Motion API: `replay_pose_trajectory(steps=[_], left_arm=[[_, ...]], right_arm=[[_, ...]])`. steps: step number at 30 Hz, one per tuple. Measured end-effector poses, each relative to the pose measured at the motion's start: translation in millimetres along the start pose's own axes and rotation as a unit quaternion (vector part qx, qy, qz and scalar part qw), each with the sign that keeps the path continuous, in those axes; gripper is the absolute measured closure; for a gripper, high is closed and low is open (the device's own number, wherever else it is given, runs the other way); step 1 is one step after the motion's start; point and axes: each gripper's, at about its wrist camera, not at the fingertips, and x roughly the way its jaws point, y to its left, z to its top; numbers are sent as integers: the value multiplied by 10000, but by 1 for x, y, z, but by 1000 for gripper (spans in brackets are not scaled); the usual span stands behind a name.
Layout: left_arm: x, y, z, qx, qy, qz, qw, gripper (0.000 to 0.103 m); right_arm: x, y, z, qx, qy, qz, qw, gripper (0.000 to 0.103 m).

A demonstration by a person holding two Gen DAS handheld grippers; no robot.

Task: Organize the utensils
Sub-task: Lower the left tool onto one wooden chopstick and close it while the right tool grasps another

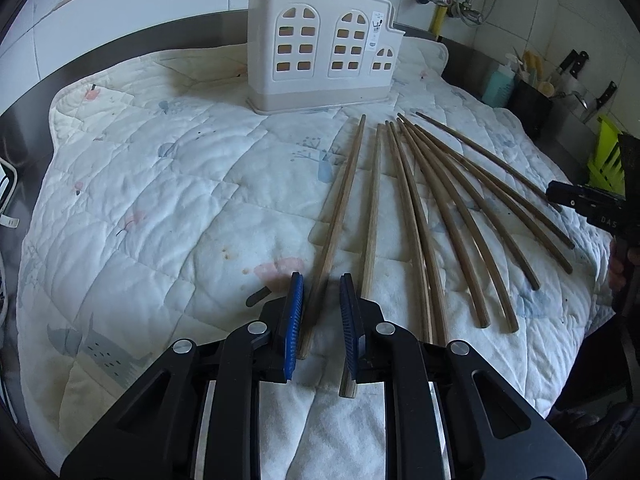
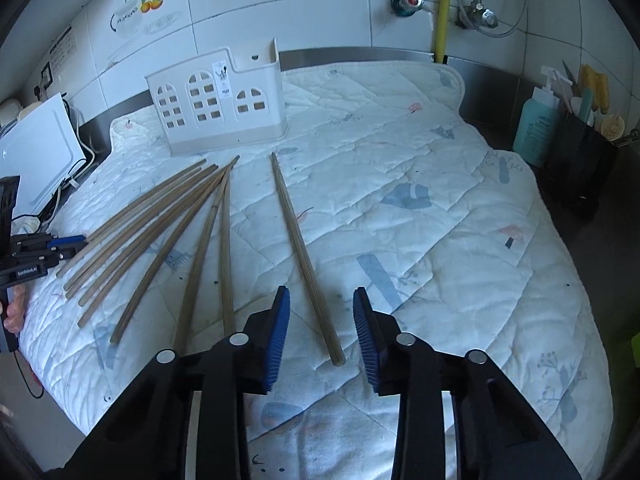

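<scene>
In the left wrist view, the left gripper [image 1: 321,280] hangs low over a quilted white mat [image 1: 160,200], its blue-padded fingers [image 1: 294,312] parted a little with nothing pinched between them; the leftmost chopstick [image 1: 340,216] runs up through the gap between the pads, apart from both. Just beside it on the right lies a second stick [image 1: 370,216], its near end passing under the right pad, and further right the remaining wooden chopsticks [image 1: 452,216] fan out flat on the mat. A white utensil holder [image 1: 320,48] with arched window cut-outs stands upright at the far edge of the mat, beyond the stick tips. The right gripper [image 1: 584,200] shows at the right edge, its finger state unreadable here. In the right wrist view, the right gripper [image 2: 322,292] is spread wide and holds nothing; a lone chopstick [image 2: 304,256] lies on the mat [image 2: 440,200] between its fingers [image 2: 280,328], touching neither. The fan of chopsticks [image 2: 160,224] lies to the left, the holder [image 2: 216,100] stands beyond it, and the left gripper [image 2: 40,252] sits at the left edge near the thick ends.
</scene>
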Motion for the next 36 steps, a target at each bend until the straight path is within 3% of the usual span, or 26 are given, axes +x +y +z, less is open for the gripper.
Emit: replay_pose_trajectory(steps=[13,21,29,36], left_arm=[[0,-8,-1,-48,-102,278,9996,88],[-5,-15,-3,-77,-111,148,9998,98],[-1,-20,-4,134,-6,280,9995,95],[-3,-19,-2,-68,-56,298,9995,97]], right_arm=[[2,7,-10,-268,-82,-76,9996,96],[-28,15,-5,-200,-423,-3,9989,96],[-47,25,3,-227,-685,83,9974,96],[-51,30,8,-222,-749,110,9969,96]])
